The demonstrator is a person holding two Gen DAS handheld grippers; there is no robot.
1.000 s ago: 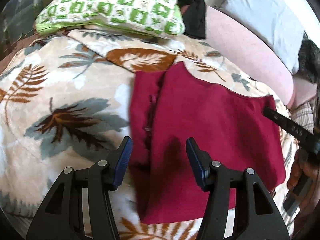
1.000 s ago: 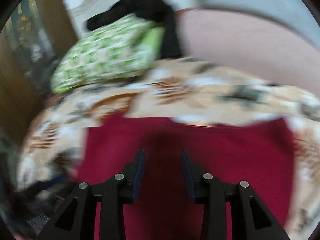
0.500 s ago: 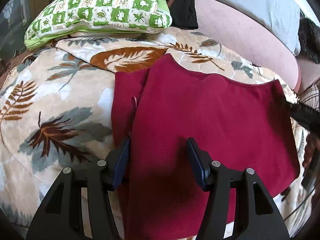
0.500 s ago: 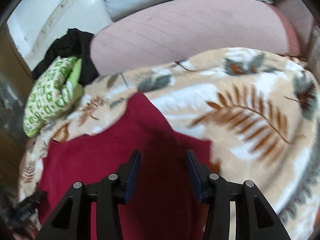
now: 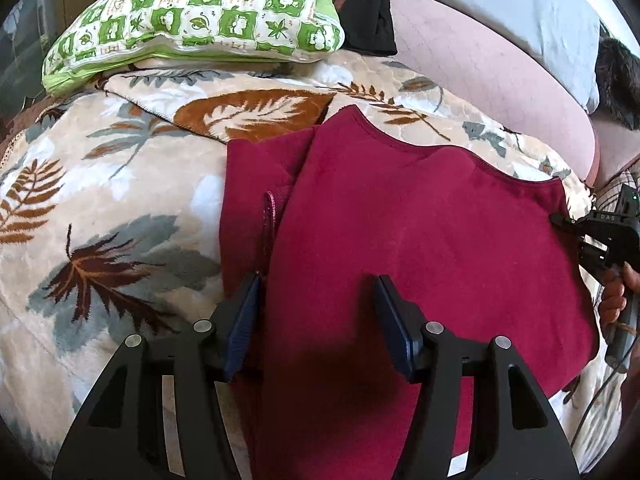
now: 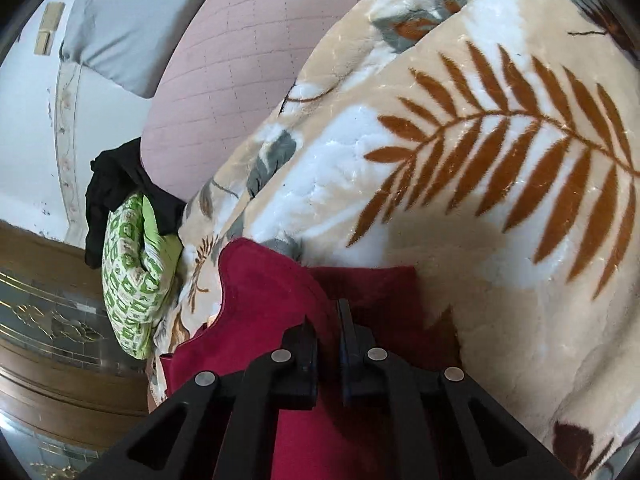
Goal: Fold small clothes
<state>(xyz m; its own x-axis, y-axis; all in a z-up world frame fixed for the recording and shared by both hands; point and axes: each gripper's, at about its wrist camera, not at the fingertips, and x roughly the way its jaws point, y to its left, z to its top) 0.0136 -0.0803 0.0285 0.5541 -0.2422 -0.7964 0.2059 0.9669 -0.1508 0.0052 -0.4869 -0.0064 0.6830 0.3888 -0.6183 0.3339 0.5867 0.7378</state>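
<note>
Crimson garment (image 5: 420,240): lying flat on the leaf-print blanket (image 5: 100,200), its long axis running between my two hands.
Right gripper (image 6: 328,316): jaws just closing, clamping the garment's right-hand edge.
Left gripper (image 5: 316,320): jaws apart, hovering over the left fold.
</note>
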